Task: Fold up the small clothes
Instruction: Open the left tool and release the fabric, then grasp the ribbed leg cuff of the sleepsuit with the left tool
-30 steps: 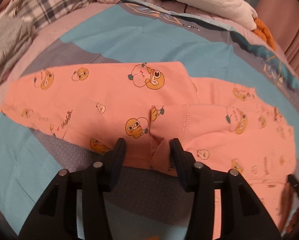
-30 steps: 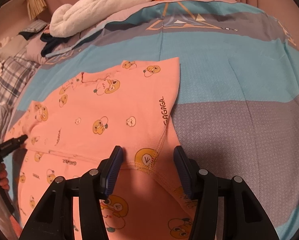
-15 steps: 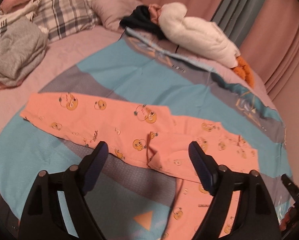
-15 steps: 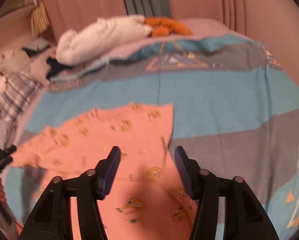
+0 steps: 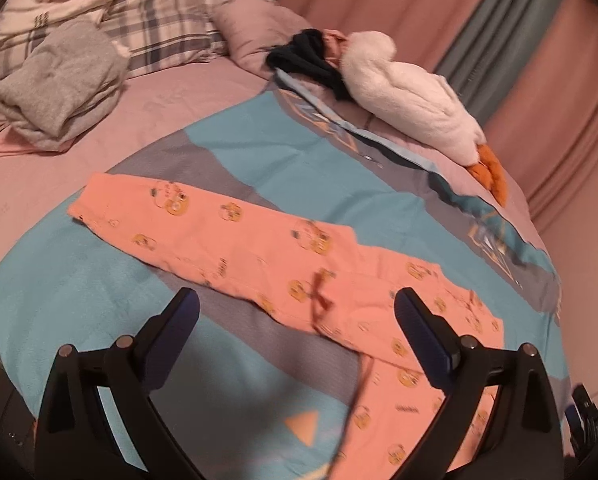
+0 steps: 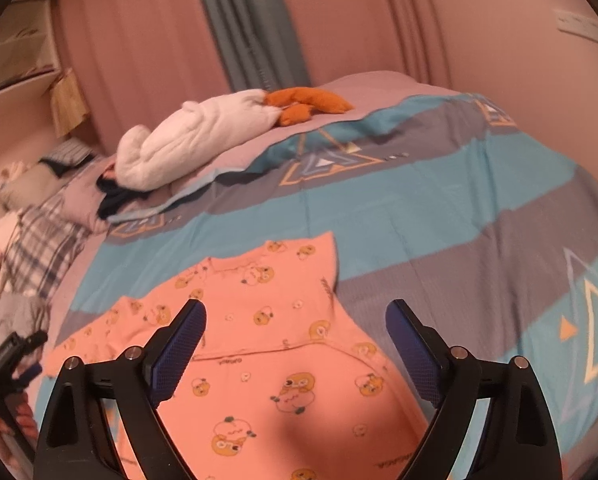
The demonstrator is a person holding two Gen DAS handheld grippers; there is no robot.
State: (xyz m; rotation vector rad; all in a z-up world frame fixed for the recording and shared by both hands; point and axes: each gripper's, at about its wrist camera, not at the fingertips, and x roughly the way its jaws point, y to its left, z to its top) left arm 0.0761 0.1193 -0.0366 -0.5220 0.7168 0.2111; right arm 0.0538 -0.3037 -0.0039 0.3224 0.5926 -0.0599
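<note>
Nearest us, our left gripper (image 5: 295, 320) and right gripper (image 6: 295, 344) are both opening wide, nothing between the jaws. Beyond them the small salmon-orange cartoon-print cotton garment (image 6: 267, 344) lies flat on the teal-and-grey striped bedspread (image 6: 439, 216), one sleeve folded across; we judge further folds remain. Farther back rests a white plush toy (image 5: 411, 104).

One orange printed garment (image 5: 283, 264) spread right ahead of both grippers, one white plush duck (image 5: 411, 108) farther beyond, one folded grey garment (image 5: 59, 84) off to the left gripper's far left, two plaid pillows (image 5: 159, 28).
</note>
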